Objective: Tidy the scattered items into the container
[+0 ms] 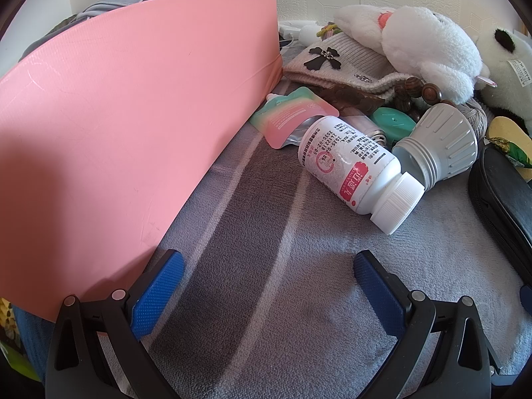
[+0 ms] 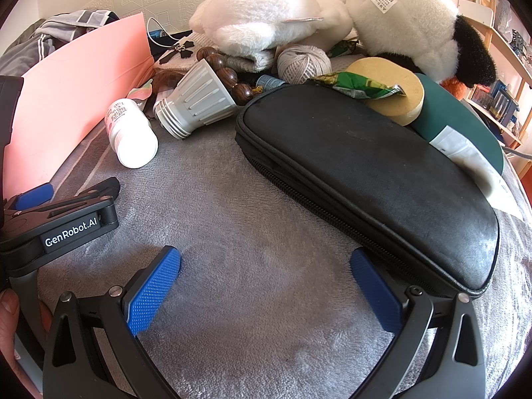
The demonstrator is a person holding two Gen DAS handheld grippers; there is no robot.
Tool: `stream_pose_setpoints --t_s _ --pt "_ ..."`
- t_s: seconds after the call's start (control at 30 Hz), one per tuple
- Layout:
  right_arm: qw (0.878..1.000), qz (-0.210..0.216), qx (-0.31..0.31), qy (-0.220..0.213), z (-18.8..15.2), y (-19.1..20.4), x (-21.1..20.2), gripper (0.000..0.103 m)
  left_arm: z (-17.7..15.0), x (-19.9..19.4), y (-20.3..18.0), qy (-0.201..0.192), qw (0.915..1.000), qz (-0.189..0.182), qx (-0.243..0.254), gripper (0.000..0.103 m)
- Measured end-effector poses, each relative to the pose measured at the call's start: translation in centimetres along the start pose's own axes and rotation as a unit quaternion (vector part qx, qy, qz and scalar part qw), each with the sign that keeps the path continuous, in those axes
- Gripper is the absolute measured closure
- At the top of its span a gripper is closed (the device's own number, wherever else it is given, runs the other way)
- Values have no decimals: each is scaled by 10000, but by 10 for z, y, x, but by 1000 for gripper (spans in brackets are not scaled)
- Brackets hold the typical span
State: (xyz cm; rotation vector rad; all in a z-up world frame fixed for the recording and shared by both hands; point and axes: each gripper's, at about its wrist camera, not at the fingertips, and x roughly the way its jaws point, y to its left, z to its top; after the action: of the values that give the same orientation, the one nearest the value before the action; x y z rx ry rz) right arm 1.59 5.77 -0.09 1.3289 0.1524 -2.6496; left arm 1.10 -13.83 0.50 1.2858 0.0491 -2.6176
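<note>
Left wrist view shows the left tongs (image 1: pixel 267 286) with jaws apart and empty, low over the grey blanket (image 1: pixel 266 232), aimed toward a white pill bottle (image 1: pixel 352 166) lying on its side at one o'clock. The pink container (image 1: pixel 116 116) stands at ten o'clock, its wall just beside the tongs, so anything lifted has a short trip. Beyond the bottle a grey cup (image 1: pixel 442 143) lies tipped over, with plush toys (image 1: pixel 429 46) piled behind. Right wrist view has the right tongs (image 2: pixel 266 286) likewise spread wide and holding nothing, level with the blanket, the black pouch (image 2: pixel 365 173) touching the right finger at three o'clock, probably its target.
</note>
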Motion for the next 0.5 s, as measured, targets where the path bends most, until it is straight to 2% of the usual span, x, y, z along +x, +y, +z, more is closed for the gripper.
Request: stream_pose_setpoints --t_s 0.5 --pt "10000 4 -2 -1 0 0 0 0 0 0 0 -18 10000 -17 -6 0"
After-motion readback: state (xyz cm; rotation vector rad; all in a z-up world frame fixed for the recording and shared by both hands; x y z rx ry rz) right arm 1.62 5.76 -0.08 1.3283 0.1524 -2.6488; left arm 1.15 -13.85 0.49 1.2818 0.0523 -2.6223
